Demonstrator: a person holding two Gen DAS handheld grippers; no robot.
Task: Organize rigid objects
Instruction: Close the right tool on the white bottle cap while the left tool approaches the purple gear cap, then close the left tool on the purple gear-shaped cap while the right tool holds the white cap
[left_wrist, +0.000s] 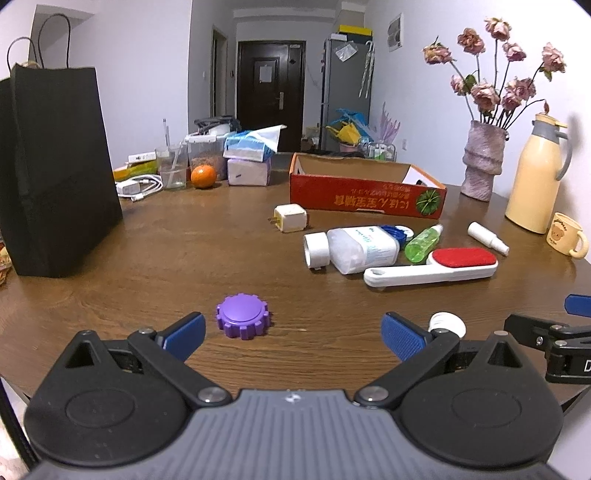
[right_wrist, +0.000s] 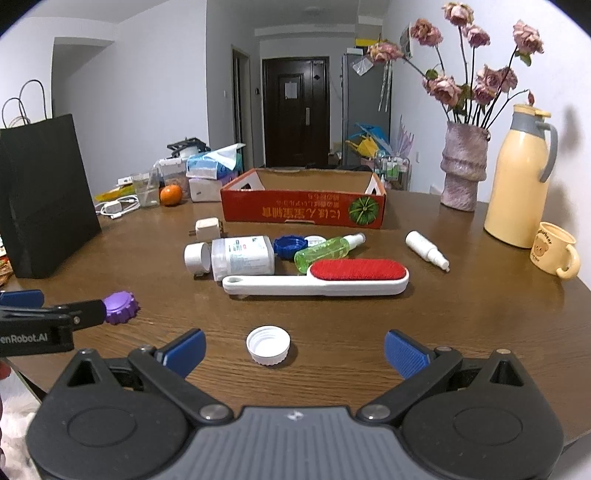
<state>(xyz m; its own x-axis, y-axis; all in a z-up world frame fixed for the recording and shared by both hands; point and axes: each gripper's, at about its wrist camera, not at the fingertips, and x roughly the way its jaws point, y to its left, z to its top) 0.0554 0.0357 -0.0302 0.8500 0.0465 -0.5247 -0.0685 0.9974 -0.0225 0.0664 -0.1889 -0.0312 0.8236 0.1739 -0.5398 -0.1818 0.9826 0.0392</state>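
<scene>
Your left gripper (left_wrist: 291, 334) has its fingers spread wide and empty, the purple cap (left_wrist: 243, 315) resting on the surface (left_wrist: 184, 251) just ahead of them. Your right gripper (right_wrist: 294, 349) is equally wide and empty, with the white cap (right_wrist: 268, 345) lying open side up between its fingers, well short of the red box (right_wrist: 303, 212).

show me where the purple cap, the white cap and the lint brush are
purple cap (left_wrist: 242, 314), left wrist view, flat top.
white cap (right_wrist: 268, 345), right wrist view, open inside.
lint brush (right_wrist: 356, 270), right wrist view, red pad.
</scene>
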